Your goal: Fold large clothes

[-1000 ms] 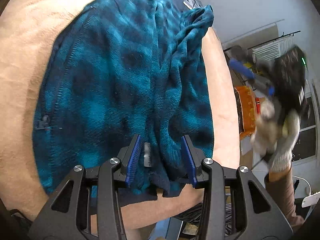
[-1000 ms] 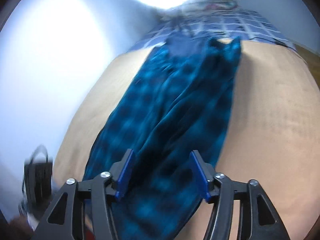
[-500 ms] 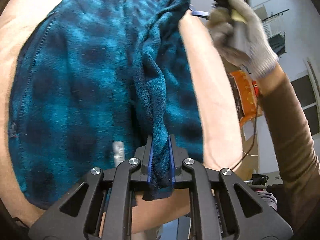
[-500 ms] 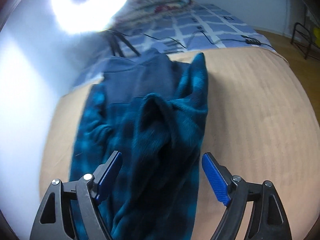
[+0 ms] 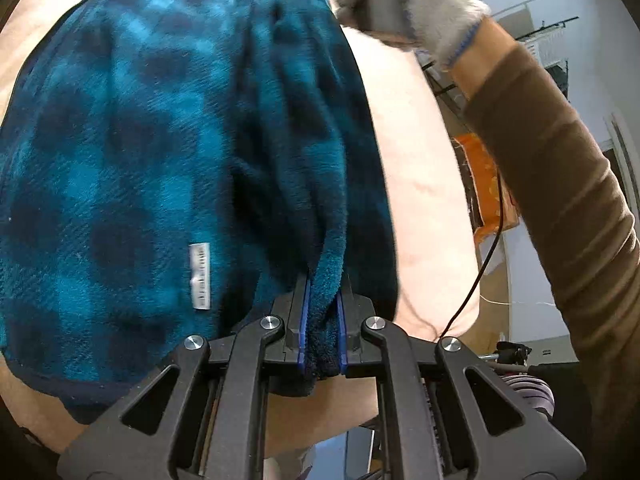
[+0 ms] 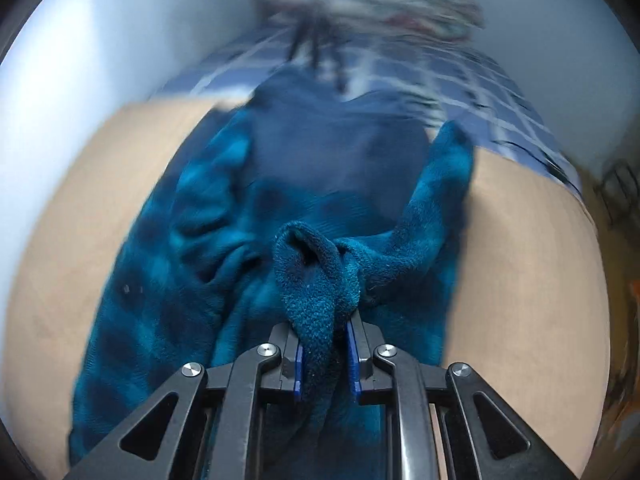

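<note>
Tan padded surface carries the teal-and-navy checked fleece garment, spread flat. Left gripper clamped on a bunched fleece fold at the near hem. Right gripper jaws just closed, pinching a raised fold. White sewn label beside left grip.

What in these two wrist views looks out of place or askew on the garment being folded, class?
The blue checked fleece garment is not lying flat: a ridge of bunched cloth runs along it between the left gripper and the right gripper, each clamped on a fold. A cuff-like opening stands up, rumpled. Nothing looks torn.
</note>
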The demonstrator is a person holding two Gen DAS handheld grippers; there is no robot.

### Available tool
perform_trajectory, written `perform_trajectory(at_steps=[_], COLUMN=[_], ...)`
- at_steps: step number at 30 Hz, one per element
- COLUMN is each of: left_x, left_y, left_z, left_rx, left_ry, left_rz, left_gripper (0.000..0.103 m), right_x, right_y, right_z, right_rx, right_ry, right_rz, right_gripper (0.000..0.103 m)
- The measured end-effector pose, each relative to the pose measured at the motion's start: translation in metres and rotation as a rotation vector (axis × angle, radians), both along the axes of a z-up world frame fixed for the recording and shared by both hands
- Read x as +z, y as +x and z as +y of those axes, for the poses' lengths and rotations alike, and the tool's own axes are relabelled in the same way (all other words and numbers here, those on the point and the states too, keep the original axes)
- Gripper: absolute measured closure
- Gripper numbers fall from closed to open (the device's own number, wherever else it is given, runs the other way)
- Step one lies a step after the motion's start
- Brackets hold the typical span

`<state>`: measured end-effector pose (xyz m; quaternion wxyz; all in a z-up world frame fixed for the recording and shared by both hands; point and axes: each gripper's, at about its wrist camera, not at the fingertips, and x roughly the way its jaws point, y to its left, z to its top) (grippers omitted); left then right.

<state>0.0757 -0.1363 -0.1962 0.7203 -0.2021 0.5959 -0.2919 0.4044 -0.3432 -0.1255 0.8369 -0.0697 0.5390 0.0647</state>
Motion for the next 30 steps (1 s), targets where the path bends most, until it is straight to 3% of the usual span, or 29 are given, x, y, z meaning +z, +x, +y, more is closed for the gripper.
perform_trajectory(at_steps=[1, 3, 5, 7, 10, 12, 14, 18, 25, 28, 30], left_x=[-0.001, -0.002, -0.001, 0.000, 0.002, 0.001, 0.001, 0.000, 0.007, 0.016, 0.023], left_y=[0.001, 0.002, 0.002, 0.001, 0.001, 0.006, 0.005, 0.002, -0.008, -0.013, -0.018], left_z=[0.000, 0.000, -0.001, -0.001, 0.000, -0.004, -0.003, 0.004, 0.008, 0.012, 0.020], left_rx=[0.000, 0.000, -0.001, -0.002, -0.005, -0.002, -0.002, -0.002, -0.023, -0.027, -0.036], left_ry=[0.002, 0.014, 0.023, 0.032, 0.034, 0.032, 0.024, 0.025, 0.063, 0.074, 0.047], left_rz=[0.005, 0.004, 0.003, 0.000, -0.007, -0.004, 0.005, 0.001, -0.063, -0.082, -0.081], left_gripper=[0.094, 0.094, 0.094, 0.094, 0.094, 0.094, 0.094, 0.094, 0.094, 0.090, 0.088], right_x=[-0.013, -0.032, -0.031, -0.019, 0.012, 0.025, 0.028, 0.022, -0.014, -0.037, -0.037], right_y=[0.001, -0.002, -0.007, -0.011, -0.020, -0.033, -0.050, -0.077, -0.115, -0.118, -0.119], right_z=[0.012, 0.029, 0.034, 0.019, -0.030, -0.072, -0.094, -0.096, -0.040, -0.023, -0.020], right_rx=[0.032, 0.085, 0.121, 0.121, 0.039, -0.045, -0.082, -0.039, 0.118, 0.126, 0.107], right_ry=[-0.038, -0.086, -0.123, -0.032, 0.207, 0.350, 0.385, 0.352, 0.274, 0.161, 0.145], right_rz=[0.005, 0.011, -0.024, -0.021, -0.056, -0.094, -0.100, -0.090, -0.066, -0.069, -0.077], right_gripper=[0.085, 0.070, 0.067, 0.057, 0.050, 0.054, 0.067, 0.067, 0.068, 0.069, 0.070])
